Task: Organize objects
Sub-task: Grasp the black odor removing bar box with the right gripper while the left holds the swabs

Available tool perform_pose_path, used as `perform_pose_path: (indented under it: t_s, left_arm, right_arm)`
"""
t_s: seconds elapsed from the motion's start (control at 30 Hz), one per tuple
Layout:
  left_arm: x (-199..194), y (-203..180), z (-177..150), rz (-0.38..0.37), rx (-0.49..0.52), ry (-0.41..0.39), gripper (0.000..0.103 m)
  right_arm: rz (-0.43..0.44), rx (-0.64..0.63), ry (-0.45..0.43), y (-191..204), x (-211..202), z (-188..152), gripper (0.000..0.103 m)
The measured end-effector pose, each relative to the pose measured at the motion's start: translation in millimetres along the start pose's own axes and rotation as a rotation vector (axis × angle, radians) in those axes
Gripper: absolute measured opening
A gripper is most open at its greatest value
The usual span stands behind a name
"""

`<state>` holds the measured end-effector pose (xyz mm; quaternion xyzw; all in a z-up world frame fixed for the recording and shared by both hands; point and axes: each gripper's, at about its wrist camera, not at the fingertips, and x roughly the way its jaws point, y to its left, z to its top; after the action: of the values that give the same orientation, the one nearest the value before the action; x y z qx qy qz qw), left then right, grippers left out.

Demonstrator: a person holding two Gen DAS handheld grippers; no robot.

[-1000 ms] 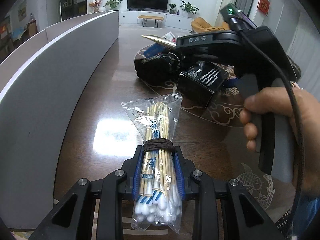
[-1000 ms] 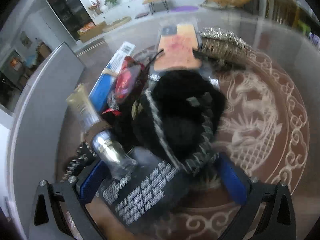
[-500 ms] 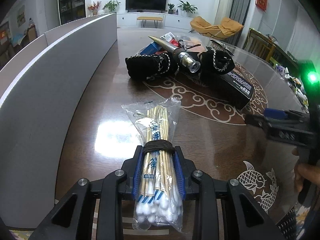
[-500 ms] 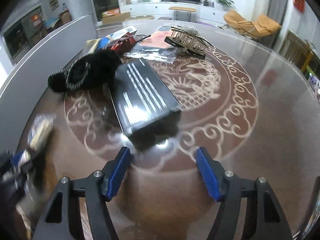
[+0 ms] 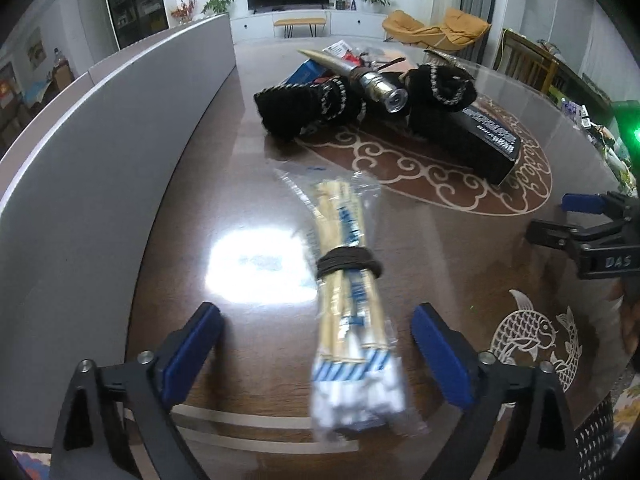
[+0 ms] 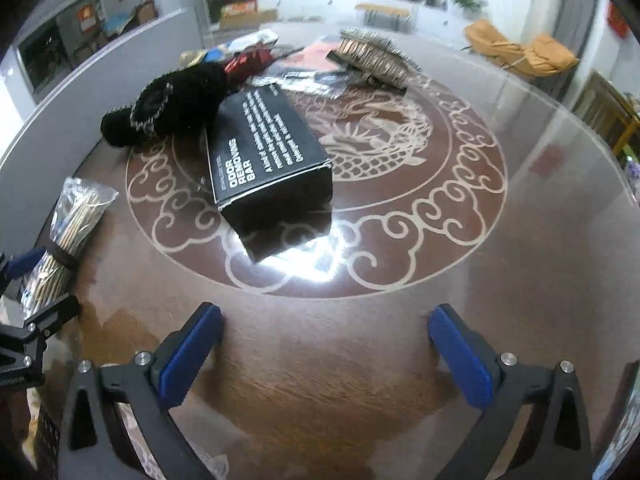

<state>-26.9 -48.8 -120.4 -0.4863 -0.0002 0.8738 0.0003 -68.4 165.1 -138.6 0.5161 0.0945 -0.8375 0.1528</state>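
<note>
The cotton swab bundle [image 5: 352,304] lies between the spread-wide left gripper [image 5: 316,350], cotton tips nearest, sticks pointing away; right gripper [image 6: 324,354] released too.

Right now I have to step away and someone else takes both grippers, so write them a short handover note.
Left gripper: open, jaws wide on either side of the cotton swab pack, not gripping it. The pack lies on the table near the grey partition, tied with a dark band.
Right gripper: open, holding nothing, over bare table in front of the black box.
Done: swab pack set down apart from the pile.
Left: the black box, the black knit items, the metal-capped tube, the hair clip and the packets behind them all sit clustered at the far side, unsorted.
</note>
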Motion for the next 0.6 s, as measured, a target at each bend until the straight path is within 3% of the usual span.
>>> perform_pose_path:
  t_s: [0.13, 0.43, 0.5, 0.53, 0.57, 0.6]
  left_arm:
    - [1.1, 8.9, 1.0, 0.000, 0.000, 0.011, 0.099]
    - [-0.4, 10.1, -0.4, -0.009, 0.013, 0.013, 0.095]
    - [-5.0, 8.2, 1.5, -0.016, 0.025, -0.018, 0.064]
    - [-7.9, 6.5, 2.6, -0.023, 0.039, -0.030, 0.033]
    - [-9.2, 5.5, 3.5, -0.031, 0.049, -0.030, 0.028]
    - [-11.1, 6.7, 2.8, -0.036, 0.047, -0.039, 0.028]
  right_arm:
    - [0.011, -0.019, 0.071, -7.2, -2.2, 8.4, 0.103]
    - [0.013, -0.095, 0.005, 26.1, -4.8, 78.6, 0.103]
    - [0.031, -0.127, 0.023, 36.4, 9.6, 97.7, 0.100]
    - [0.049, -0.158, 0.040, 42.6, 17.4, 103.9, 0.076]
    - [0.034, -0.186, 0.076, 47.3, 25.0, 105.9, 0.061]
    - [0.028, -0.194, 0.093, 48.2, 28.3, 107.0, 0.059]
